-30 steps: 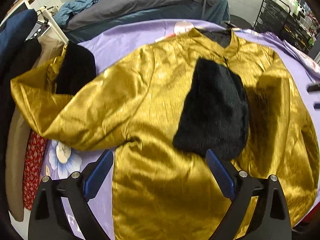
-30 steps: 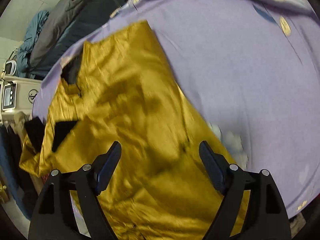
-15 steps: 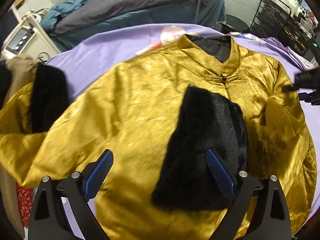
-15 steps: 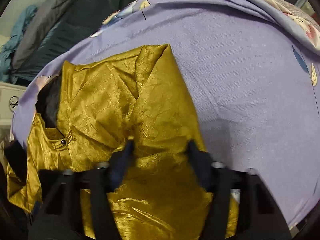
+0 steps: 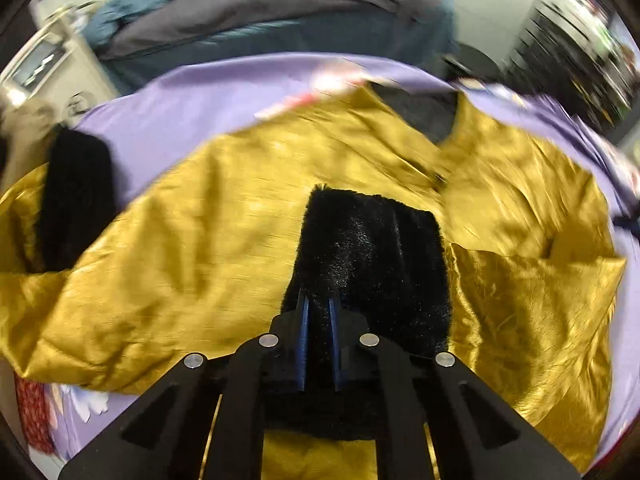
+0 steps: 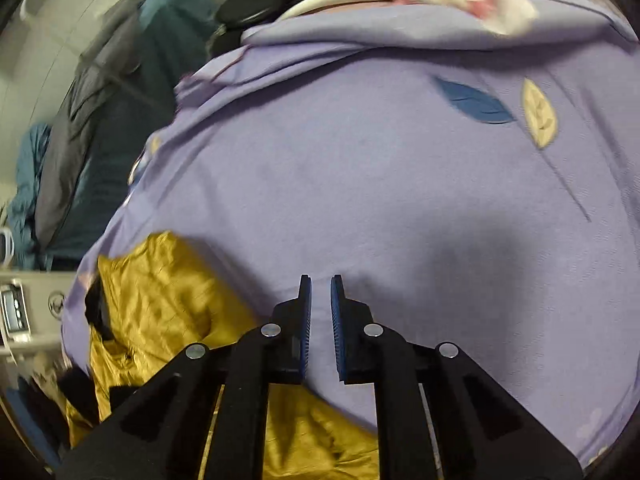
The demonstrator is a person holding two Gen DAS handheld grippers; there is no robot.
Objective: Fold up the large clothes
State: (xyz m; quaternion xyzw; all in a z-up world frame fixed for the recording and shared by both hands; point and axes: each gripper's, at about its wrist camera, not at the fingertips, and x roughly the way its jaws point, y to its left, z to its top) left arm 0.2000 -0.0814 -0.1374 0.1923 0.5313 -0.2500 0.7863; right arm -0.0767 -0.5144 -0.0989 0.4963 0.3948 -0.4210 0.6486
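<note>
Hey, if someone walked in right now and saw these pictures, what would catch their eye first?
The shiny gold jacket spread across the purple sheet, filling the left wrist view. Next, the black fur cuff folded onto its chest, with the left gripper nearly shut right over it. The right gripper, also nearly shut, points at bare sheet beside the jacket's edge.

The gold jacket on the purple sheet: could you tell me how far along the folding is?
Early. One sleeve already lies across the jacket, its black fur cuff pinched by the left gripper. The right gripper is nearly shut on nothing. The other sleeve and the body fold remain.
</note>
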